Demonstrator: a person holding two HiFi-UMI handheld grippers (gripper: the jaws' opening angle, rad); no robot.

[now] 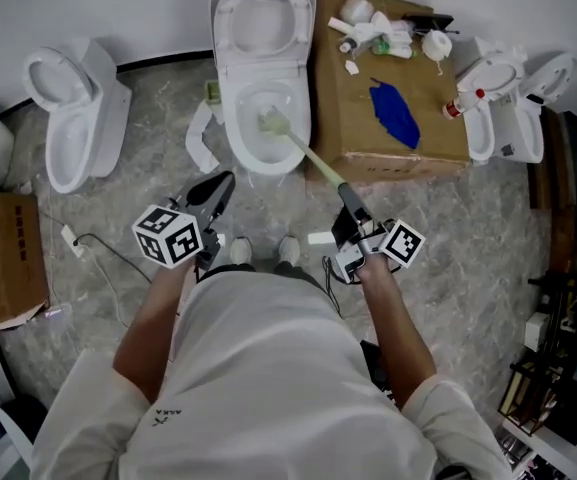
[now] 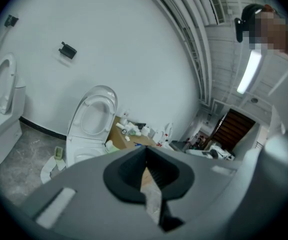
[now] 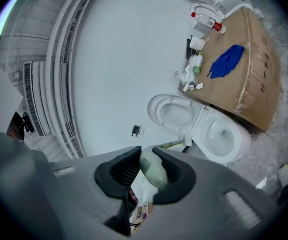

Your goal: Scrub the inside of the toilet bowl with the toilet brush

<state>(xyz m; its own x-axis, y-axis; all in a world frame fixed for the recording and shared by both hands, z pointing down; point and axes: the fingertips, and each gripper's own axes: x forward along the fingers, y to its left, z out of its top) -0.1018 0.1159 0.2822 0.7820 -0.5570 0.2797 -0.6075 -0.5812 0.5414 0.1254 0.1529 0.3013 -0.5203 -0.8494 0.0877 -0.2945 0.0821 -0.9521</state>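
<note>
— Where's the brush?
— My right gripper (image 1: 349, 200) is clamped on the end of the toilet brush (image 1: 313, 158). It has a long, pale green handle that slants away from me, and its bristled head is down inside the toilet bowl (image 1: 233, 138).
— Your other tool?
— My left gripper (image 1: 220, 190) has its jaws together on nothing, near the bowl's front.

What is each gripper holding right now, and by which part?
Right gripper: the toilet brush, by the end of its handle. Left gripper: nothing, fingers together.
</note>
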